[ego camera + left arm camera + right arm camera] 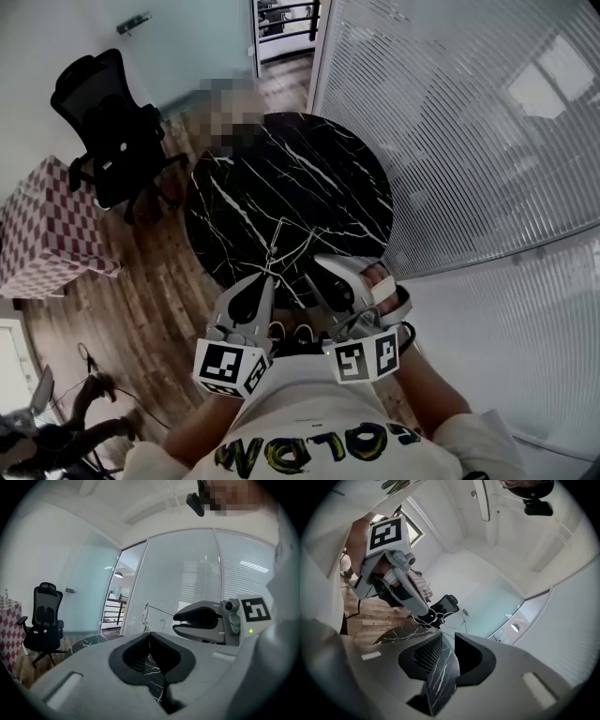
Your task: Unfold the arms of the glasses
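Thin wire-framed glasses (pixel 278 246) are held above the near edge of the round black marble table (pixel 319 169). My left gripper (pixel 267 274) is shut on them at its tips. In the left gripper view the frame (pixel 146 612) rises from the closed tips (pixel 150 634), with one arm running off to the right. My right gripper (pixel 323 267) is just right of the glasses and apart from them. Its jaws stand open with only marble showing in the gap (pixel 447 639). The right gripper view shows the left gripper (pixel 426 617) pinching the wire frame (pixel 454 618).
A black office chair (pixel 108 122) stands on the wood floor left of the table. A red-and-white checked box (pixel 47 225) is further left. Glass walls with blinds (pixel 469 122) run along the right. A bicycle (pixel 56 422) is at the lower left.
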Available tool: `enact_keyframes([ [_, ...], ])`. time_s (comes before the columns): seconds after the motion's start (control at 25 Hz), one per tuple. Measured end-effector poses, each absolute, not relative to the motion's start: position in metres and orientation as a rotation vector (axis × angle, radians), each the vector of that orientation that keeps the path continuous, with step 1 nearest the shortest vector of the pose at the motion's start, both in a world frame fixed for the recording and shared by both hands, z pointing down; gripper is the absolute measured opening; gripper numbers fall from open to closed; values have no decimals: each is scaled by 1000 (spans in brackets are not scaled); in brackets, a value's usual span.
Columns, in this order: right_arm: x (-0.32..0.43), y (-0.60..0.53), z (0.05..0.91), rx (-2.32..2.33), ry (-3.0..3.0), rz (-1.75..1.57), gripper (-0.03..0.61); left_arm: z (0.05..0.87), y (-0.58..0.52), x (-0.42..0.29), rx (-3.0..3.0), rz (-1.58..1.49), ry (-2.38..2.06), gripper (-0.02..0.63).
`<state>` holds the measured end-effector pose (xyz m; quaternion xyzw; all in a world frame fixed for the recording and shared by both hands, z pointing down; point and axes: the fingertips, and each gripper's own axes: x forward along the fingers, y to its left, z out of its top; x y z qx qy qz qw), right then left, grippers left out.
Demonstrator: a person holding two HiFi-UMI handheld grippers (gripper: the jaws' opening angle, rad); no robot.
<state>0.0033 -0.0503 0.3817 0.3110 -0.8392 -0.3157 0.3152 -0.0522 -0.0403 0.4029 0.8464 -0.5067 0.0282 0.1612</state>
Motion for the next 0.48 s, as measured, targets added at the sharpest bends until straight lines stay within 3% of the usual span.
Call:
enact_keyframes([
  [0.48,-5,-60,409,586,-1898,-1135,120,410,-41,-44,2432,135,-1407,6],
])
